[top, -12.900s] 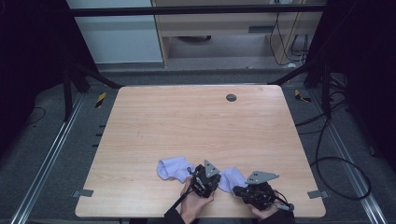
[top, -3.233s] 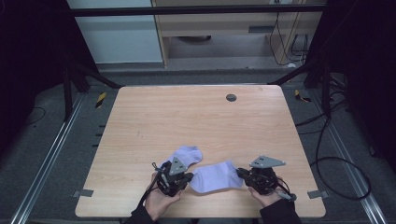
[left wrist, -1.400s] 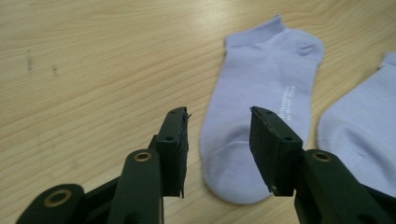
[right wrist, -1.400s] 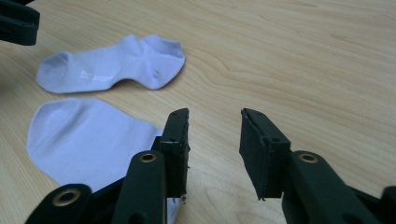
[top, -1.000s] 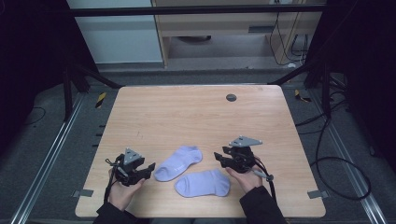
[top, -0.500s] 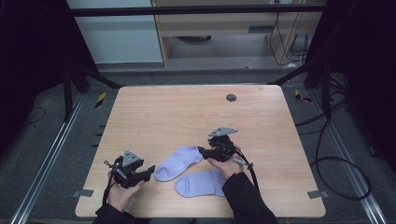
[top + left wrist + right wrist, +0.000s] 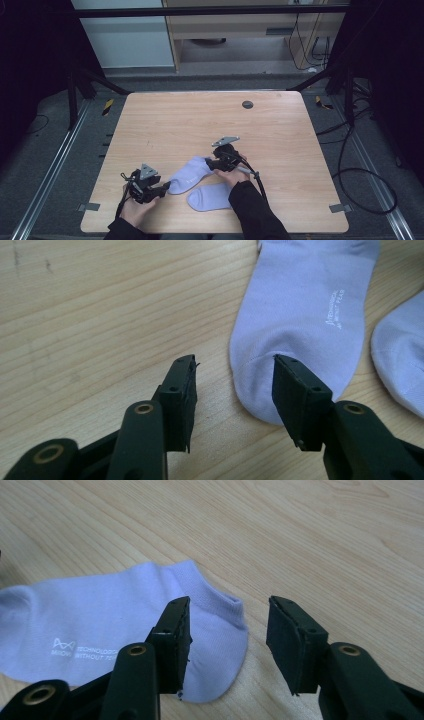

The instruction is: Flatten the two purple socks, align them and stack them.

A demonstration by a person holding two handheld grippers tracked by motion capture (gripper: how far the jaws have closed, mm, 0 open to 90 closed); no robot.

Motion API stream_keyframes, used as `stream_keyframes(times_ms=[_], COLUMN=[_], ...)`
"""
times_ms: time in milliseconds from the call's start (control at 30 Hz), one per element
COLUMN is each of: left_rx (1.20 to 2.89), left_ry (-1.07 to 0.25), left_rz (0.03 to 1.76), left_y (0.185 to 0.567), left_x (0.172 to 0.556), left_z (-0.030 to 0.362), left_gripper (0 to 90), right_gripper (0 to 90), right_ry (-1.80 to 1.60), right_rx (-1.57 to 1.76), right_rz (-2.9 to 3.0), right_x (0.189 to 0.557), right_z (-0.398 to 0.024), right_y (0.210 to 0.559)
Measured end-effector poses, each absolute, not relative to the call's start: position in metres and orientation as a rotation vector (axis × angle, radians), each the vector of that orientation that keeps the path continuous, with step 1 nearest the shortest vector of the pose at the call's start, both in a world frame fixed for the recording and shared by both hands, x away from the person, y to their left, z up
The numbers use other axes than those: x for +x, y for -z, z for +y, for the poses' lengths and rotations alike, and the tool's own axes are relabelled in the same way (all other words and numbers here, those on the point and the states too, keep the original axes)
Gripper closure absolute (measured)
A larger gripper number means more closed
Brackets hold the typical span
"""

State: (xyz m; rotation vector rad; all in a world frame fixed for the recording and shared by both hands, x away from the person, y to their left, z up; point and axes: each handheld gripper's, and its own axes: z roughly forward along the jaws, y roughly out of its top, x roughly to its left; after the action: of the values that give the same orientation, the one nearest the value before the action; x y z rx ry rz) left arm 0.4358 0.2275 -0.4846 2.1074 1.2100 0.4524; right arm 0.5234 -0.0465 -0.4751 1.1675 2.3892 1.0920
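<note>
The left gripper is closing part-open fingers around the toe of the upper sock, not yet pinching. The right gripper is narrowing empty fingers at its cuff. Soft, light fabric: pinch the ends. The lower sock is lying nearby on the wooden surface.

Your high camera hangs above your side of the table and looks forward and down at all of it, from far off. Two small cameras ride on your grippers, low and very close to the wood, each looking out along its own black jaws. All three see the same upper sock.
</note>
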Motion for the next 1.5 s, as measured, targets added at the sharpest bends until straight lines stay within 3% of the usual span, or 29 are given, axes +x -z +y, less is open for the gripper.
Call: stream_keyframes(times_ms=[300,567,833,967,1500], left_rx=[2.148,2.146,2.119,2.127,2.031], left_ry=[-0.436,-0.433,-0.413,-0.423,-0.422], left_rz=[1.203,1.211,1.238,1.239,1.178], left_y=[0.492,0.491,0.492,0.491,0.458], left_x=[0.438,0.437,0.438,0.439,0.434], left_z=[0.221,0.215,0.210,0.208,0.212], left_gripper=[58.9,70.7,84.8,86.6,86.8], right_gripper=[58.1,64.3,80.4,87.1,87.7], right_ry=[-1.046,-1.008,-0.962,-0.958,-1.089], right_rx=[1.181,1.185,1.183,1.221,1.157], right_rz=[2.424,2.453,2.461,2.470,2.427], right_x=[0.527,0.525,0.523,0.522,0.500], right_z=[-0.041,-0.038,-0.037,-0.036,-0.054], right_y=[0.486,0.491,0.491,0.490,0.455])
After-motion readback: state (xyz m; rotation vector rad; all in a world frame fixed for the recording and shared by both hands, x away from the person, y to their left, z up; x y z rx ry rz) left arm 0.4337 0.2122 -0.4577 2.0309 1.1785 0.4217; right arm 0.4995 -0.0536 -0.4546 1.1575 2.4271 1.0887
